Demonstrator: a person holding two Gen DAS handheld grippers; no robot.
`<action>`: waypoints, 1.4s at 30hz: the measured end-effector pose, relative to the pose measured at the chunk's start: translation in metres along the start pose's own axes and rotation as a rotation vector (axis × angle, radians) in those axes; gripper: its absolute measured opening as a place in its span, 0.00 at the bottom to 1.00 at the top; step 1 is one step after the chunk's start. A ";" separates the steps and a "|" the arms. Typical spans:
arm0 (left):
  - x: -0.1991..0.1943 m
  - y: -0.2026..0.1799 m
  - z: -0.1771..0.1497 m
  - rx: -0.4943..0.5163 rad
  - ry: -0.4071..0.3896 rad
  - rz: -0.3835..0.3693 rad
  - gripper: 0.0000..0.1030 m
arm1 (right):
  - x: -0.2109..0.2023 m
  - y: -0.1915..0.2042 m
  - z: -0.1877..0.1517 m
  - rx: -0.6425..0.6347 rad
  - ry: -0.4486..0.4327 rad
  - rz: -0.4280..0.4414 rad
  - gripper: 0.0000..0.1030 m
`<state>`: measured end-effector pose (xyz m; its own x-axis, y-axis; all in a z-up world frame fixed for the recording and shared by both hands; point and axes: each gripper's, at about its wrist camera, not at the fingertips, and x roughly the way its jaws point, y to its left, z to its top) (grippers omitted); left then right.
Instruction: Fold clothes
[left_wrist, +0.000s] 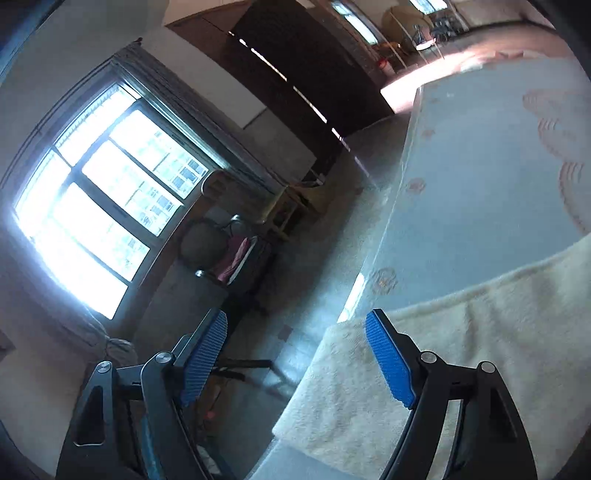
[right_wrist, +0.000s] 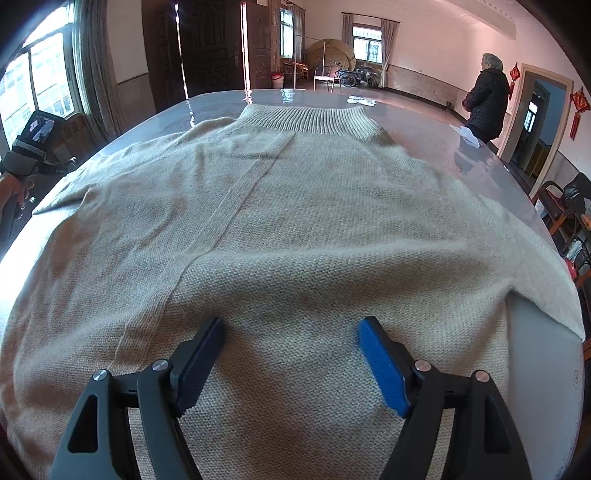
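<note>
A beige knitted sweater (right_wrist: 288, 206) lies spread flat on the glossy grey table (right_wrist: 436, 136), its ribbed collar at the far end. My right gripper (right_wrist: 291, 328) hovers just over the near part of the sweater, jaws wide apart, nothing between the blue pads. In the left wrist view the sweater (left_wrist: 461, 332) shows as a cream edge lying on the table (left_wrist: 480, 155) and reaching its side. My left gripper (left_wrist: 295, 321) is open beside that table edge, tilted, with its right finger over the fabric's corner and its left finger over the floor. It holds nothing.
A bright window (left_wrist: 96, 199) and a chair with bags (left_wrist: 229, 258) stand left of the table. A person in a dark jacket (right_wrist: 487, 99) stands at the far right near a doorway. Chairs (right_wrist: 565, 199) line the right side. A slip of paper (right_wrist: 471, 134) lies on the table's far right.
</note>
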<state>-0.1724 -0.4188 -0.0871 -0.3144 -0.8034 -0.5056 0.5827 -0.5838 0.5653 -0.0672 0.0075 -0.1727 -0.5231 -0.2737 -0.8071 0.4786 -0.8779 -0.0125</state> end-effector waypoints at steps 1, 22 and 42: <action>-0.017 -0.006 0.003 -0.020 -0.034 -0.081 0.77 | 0.002 0.000 0.003 -0.011 0.015 0.008 0.78; -0.080 -0.138 -0.049 -0.051 0.111 -0.820 1.00 | 0.025 -0.086 0.106 0.248 0.022 0.146 0.85; -0.071 -0.155 -0.042 -0.042 0.109 -0.815 1.00 | 0.226 -0.205 0.265 0.827 0.423 0.733 0.72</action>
<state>-0.2090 -0.2669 -0.1663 -0.5772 -0.1121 -0.8088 0.2312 -0.9724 -0.0302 -0.4702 0.0214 -0.1967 0.0356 -0.8024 -0.5957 -0.1160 -0.5954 0.7950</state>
